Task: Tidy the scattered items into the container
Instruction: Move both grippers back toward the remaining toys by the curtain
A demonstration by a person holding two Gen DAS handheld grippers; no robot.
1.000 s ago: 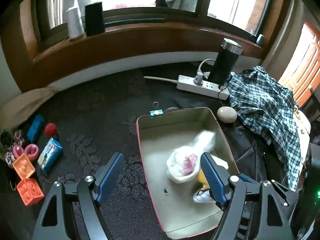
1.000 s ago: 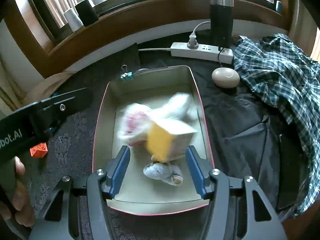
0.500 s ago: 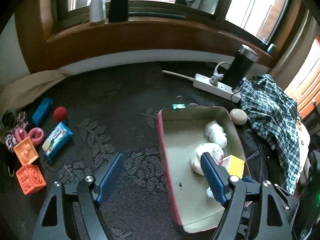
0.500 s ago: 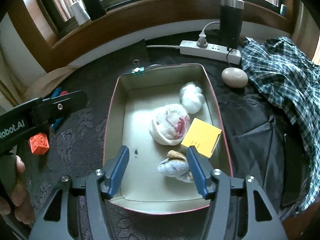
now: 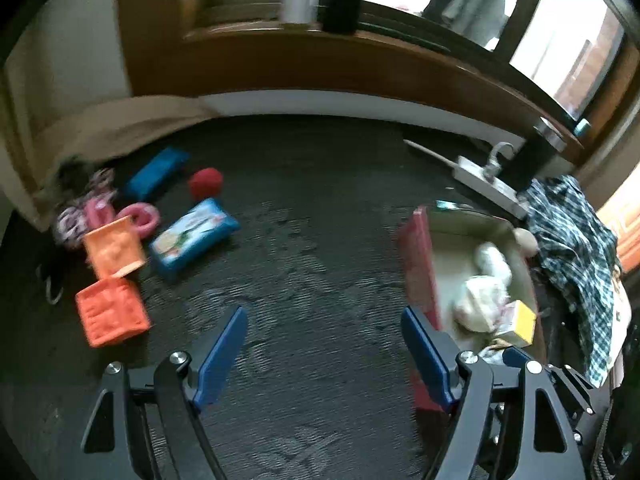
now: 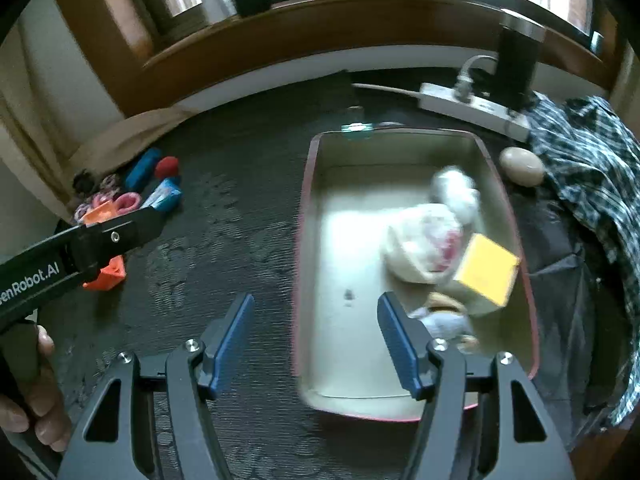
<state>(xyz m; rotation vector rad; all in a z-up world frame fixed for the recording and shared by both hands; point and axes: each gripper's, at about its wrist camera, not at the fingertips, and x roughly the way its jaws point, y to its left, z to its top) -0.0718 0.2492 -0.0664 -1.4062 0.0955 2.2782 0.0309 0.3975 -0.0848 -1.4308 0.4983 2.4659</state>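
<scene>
My left gripper [image 5: 322,320] hangs open over bare dark carpet, with nothing between its blue pads. Scattered to its left lie two orange blocks [image 5: 112,316], a blue wipes pack [image 5: 192,236], a red ball [image 5: 205,183], a blue bar [image 5: 156,172] and pink rings [image 5: 140,216]. The red-rimmed tin [image 5: 416,264] stands to its right. My right gripper [image 6: 314,308] is open and empty above the tin's [image 6: 304,208] left wall. Inside lie a white bag [image 6: 424,240], a yellow box [image 6: 486,270], a white ball [image 6: 456,192] and a small wrapped piece [image 6: 444,320].
Behind the tin are a white power strip [image 6: 472,104], a black cylinder [image 6: 516,60] and a green binder clip [image 6: 358,128]. A beige egg shape [image 6: 522,166] and a plaid shirt [image 6: 592,168] lie to the right. A hand [image 6: 36,400] grips the left tool.
The white bag and yellow box, blurred in the air a second ago, now lie in the tin. Both grippers have swung left; the toys sit nearer the left gripper.
</scene>
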